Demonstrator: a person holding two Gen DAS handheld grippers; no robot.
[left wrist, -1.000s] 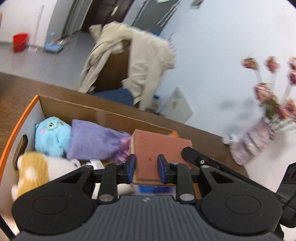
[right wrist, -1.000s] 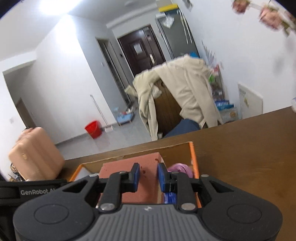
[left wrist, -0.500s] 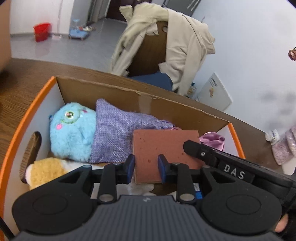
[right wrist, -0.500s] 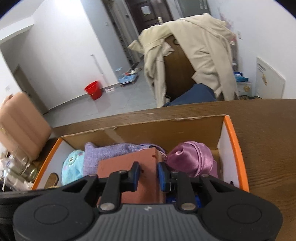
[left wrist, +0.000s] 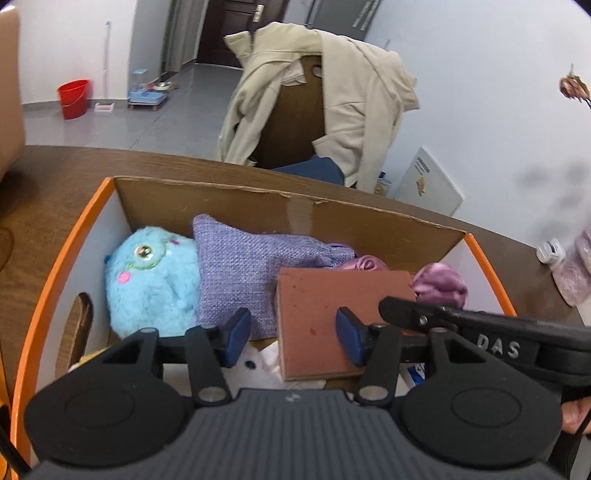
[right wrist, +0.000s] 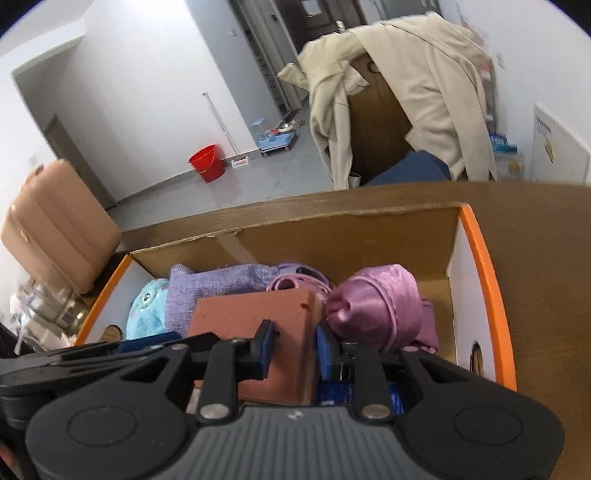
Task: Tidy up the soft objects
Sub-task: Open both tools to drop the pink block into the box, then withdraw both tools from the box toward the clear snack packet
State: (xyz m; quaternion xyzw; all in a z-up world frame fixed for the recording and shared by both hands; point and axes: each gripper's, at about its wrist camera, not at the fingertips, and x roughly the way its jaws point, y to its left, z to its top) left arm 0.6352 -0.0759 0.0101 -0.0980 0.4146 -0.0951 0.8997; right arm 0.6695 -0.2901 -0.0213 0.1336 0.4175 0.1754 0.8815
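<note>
Black left gripper with blue pads, round silver screws, white "DAS" lettering

Home interior, living/dining area. Wooden table, chair with beige coat draped over it, grey tiled floor, red bucket, pet feeder bowls, dark entrance door, pink suitcase, flower vase at table edge.

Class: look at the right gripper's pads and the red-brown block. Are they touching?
Touching. The right wrist view shows the right gripper with both blue pads pressed flat against opposite faces of the block, with no gap at either pad.
</note>
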